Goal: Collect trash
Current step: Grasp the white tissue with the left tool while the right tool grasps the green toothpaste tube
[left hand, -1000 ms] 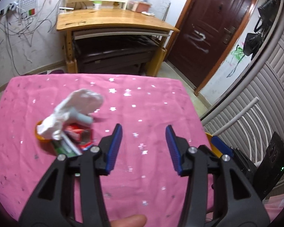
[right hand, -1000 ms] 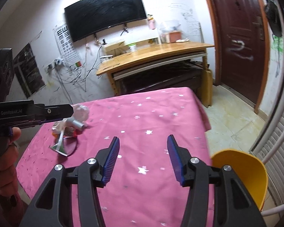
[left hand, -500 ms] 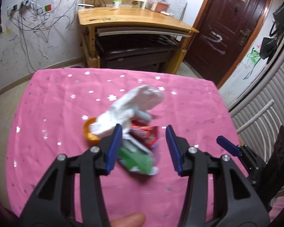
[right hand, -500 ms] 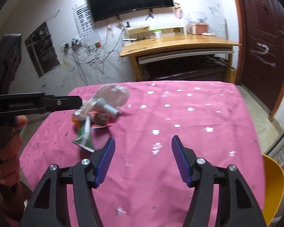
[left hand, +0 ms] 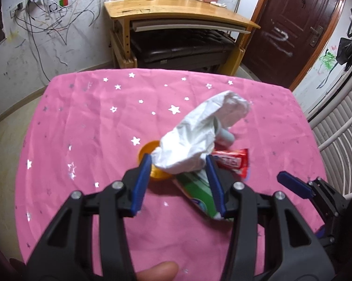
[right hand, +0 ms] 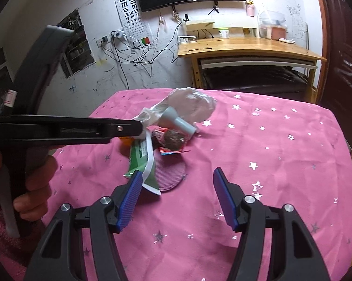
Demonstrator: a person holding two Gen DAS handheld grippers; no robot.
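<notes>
Straddling: left claw (left hand: 178, 180) spread wide, near end of bag (left hand: 199, 138) sits between its blue pads; no pinch seen, contact with pads not clear
Why there: judged lined up to close on bag's bunched end, the easiest bit to pinch
Right claw: right claw (right hand: 178, 199) spread, nothing between pads, hanging over cloth (right hand: 269, 159) well short of pile; judged waiting its turn or ready to help
Trash place: all in one heap just ahead of left claw, ahead-left of right claw
Bag: white crumpled plastic, top of heap, reaches away from left claw
Tube: grey funnel-shaped piece (right hand: 178, 121) beyond bag from left claw, partly tucked under it
Red wrapper (left hand: 231, 161): just right of left claw's right pad, flat on cloth; white lettering there, blurred, cannot read
Green pack (right hand: 142, 161): under bag, runs toward right claw, its end just ahead of right claw's left pad; small print on it, too small to read
Orange cap (left hand: 152, 161): left-ahead of left claw's left pad, half hidden by bag
Purple disc (right hand: 170, 172): flat on cloth, just ahead of right claw, part under green pack
Brown lump: on red wrapper, what it is unclear
Why heaped: judged bunched for one-go pickup, bag on top must go first
Other writing: eye chart (right hand: 131, 7) on far wall, rows of E shapes readable
</notes>
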